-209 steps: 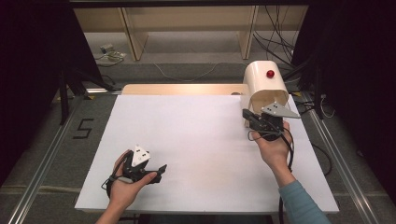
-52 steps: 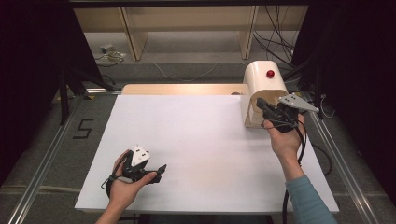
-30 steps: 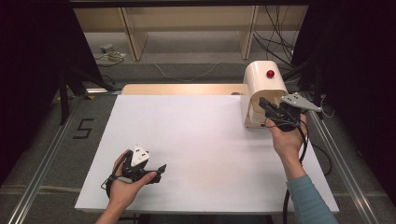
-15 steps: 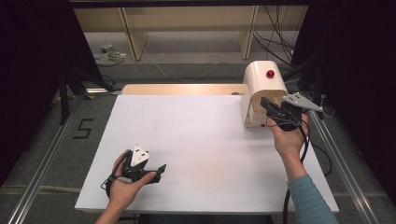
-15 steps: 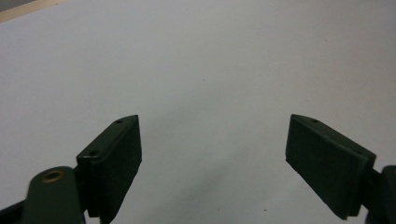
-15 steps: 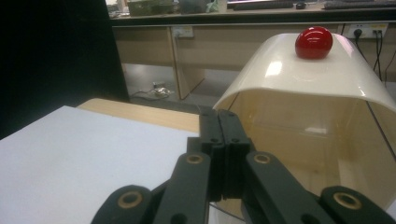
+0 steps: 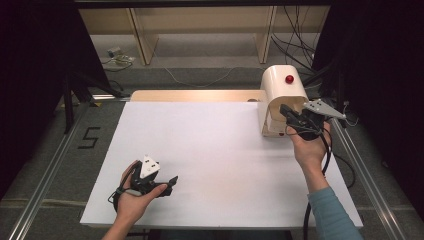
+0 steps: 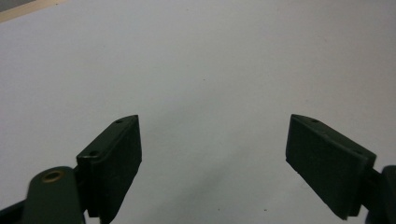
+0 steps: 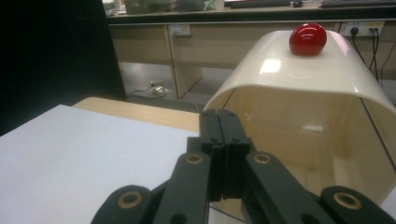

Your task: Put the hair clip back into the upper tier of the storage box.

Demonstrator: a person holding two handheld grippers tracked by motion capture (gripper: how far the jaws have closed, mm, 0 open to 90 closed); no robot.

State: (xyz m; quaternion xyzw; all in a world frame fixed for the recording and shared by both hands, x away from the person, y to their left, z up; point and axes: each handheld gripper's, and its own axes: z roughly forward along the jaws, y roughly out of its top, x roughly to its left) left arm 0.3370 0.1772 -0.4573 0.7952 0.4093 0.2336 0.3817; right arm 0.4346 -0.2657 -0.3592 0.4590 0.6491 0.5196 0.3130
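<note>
A cream arched box (image 7: 280,95) with a red knob (image 7: 289,79) on top stands at the far right of the white board (image 7: 225,145). My right gripper (image 7: 283,109) is shut with nothing in it, its tips right at the box's open front edge. In the right gripper view the shut jaws (image 9: 218,122) point at the box's hollow opening (image 9: 303,140), below the red knob (image 9: 307,39). My left gripper (image 7: 171,184) rests low near the front left of the board. It stands open (image 8: 212,154) over bare white surface.
A wooden strip (image 7: 195,95) runs behind the board. Metal rails (image 7: 45,185) flank both sides, with a "5" mark (image 7: 89,137) on the left floor. Cables (image 7: 300,30) and shelf legs (image 7: 140,35) lie beyond the far edge.
Since the earliest frame the right gripper has shifted right and slightly farther back beside the box's front. Over the last second neither hand has moved.
</note>
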